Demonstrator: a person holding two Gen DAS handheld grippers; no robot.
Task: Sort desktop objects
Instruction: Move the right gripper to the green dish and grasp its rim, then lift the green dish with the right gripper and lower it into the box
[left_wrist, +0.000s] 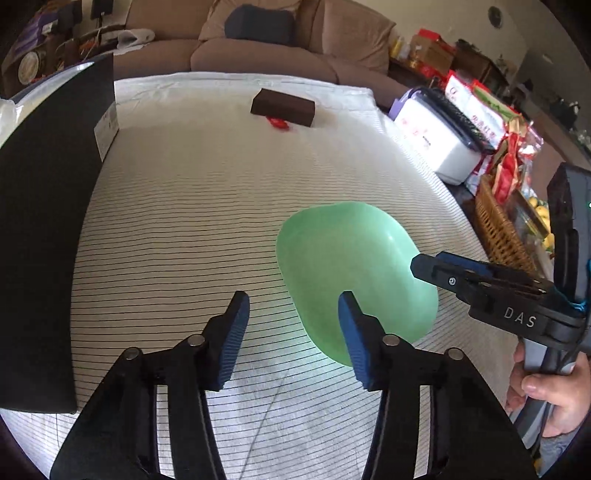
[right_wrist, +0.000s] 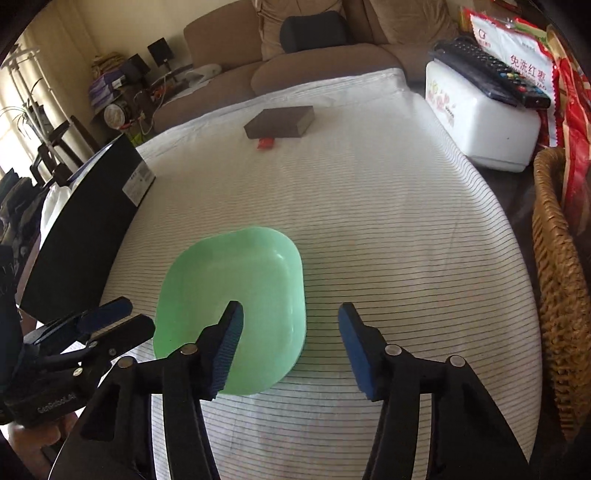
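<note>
A pale green square bowl (left_wrist: 354, 273) sits empty on the striped tablecloth; it also shows in the right wrist view (right_wrist: 236, 306). My left gripper (left_wrist: 293, 314) is open and empty just left of the bowl's near edge. My right gripper (right_wrist: 291, 321) is open and empty over the bowl's near right side, and it shows in the left wrist view (left_wrist: 428, 267) at the bowl's right rim. A dark brown block (left_wrist: 282, 106) lies at the far end with a small red wrapped item (left_wrist: 279, 123) in front of it; both show in the right wrist view, the block (right_wrist: 279, 122) and the red item (right_wrist: 266, 143).
A black box (left_wrist: 48, 229) stands along the left edge of the table (left_wrist: 184, 221). A white container (right_wrist: 480, 122) with a remote control (right_wrist: 491, 74) on it and a wicker basket (right_wrist: 557, 277) stand off the right edge. A sofa (left_wrist: 258, 51) is behind.
</note>
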